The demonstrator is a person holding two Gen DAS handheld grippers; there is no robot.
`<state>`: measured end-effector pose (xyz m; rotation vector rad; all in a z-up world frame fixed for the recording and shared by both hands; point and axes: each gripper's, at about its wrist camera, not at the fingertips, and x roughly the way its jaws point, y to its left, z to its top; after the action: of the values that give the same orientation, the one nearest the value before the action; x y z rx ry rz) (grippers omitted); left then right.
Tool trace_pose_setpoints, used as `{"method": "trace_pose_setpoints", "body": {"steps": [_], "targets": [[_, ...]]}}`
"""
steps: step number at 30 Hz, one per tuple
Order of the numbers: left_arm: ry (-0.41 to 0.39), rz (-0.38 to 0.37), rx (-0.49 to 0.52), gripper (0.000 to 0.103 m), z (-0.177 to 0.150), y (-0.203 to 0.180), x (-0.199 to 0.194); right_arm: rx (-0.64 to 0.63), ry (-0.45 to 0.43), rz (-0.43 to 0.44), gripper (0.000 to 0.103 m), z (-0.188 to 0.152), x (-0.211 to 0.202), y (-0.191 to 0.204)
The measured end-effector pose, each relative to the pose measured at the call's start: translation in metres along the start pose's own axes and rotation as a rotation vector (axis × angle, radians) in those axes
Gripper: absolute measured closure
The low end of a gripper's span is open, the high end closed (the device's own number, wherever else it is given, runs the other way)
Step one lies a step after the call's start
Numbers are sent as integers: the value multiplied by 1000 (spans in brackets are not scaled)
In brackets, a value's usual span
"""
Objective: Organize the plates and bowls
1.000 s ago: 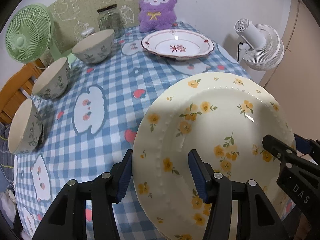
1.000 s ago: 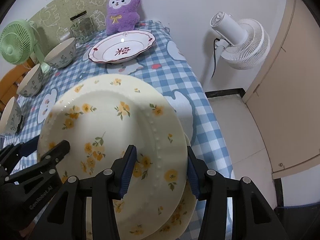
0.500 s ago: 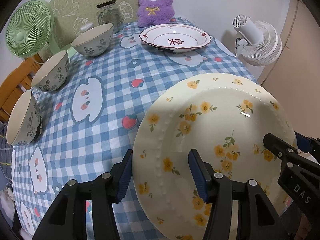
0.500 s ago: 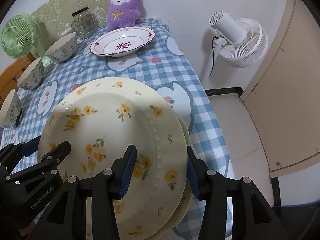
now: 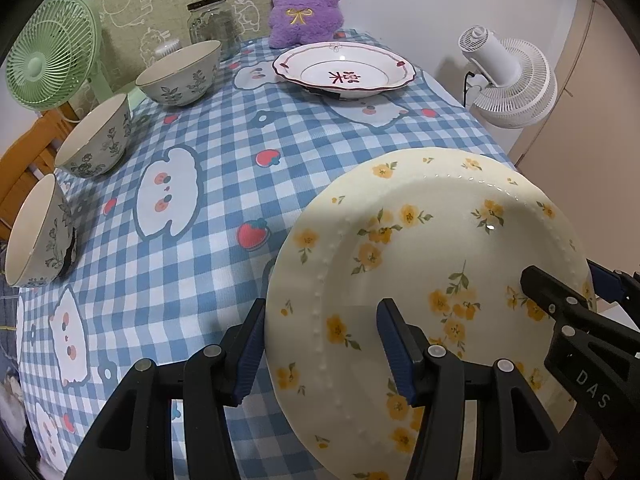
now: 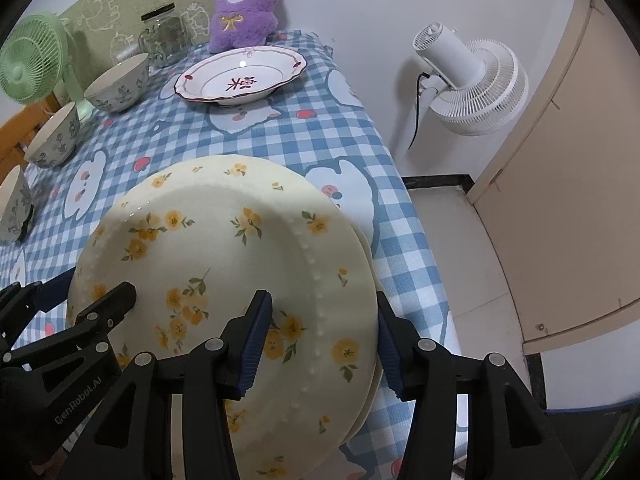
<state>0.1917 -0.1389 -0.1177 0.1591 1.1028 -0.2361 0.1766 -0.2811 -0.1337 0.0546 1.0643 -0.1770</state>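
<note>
A cream plate with yellow flowers (image 5: 432, 264) (image 6: 224, 264) is held above the checked table, tilted. My left gripper (image 5: 324, 344) grips its left rim and my right gripper (image 6: 320, 340) grips its right rim. A second flowered plate (image 6: 366, 396) lies directly under it, only its edge showing. A white plate with a red rim (image 5: 344, 70) (image 6: 240, 76) sits at the far end. Three grey floral bowls (image 5: 180, 74) (image 5: 94, 136) (image 5: 36, 232) line the left side.
A purple plush toy (image 5: 306, 0) and a glass jar (image 5: 212, 24) stand at the back of the table (image 5: 224, 184). A green fan (image 5: 48, 52) is at the back left. A white fan (image 6: 472, 84) stands on the floor to the right, past the table edge.
Both grippers have carried the flowered plate back toward the near edge of the table. The far plate and bowls look further away. The grip on both rims is unchanged.
</note>
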Motion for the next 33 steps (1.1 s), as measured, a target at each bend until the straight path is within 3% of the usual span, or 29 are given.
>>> {"method": "trace_pose_setpoints", "body": {"steps": [11,15,33], "targets": [[-1,-25,-3,49,0,-1,-2,-16,-26,-11,41,-1,-1,1],[-1,-23,6,48,0,-5,-3,-54,-82,-50,27,-2,-8,5],[-13,17,10,32,1,-13,2,-56,-33,-59,26,7,20,-6]]}}
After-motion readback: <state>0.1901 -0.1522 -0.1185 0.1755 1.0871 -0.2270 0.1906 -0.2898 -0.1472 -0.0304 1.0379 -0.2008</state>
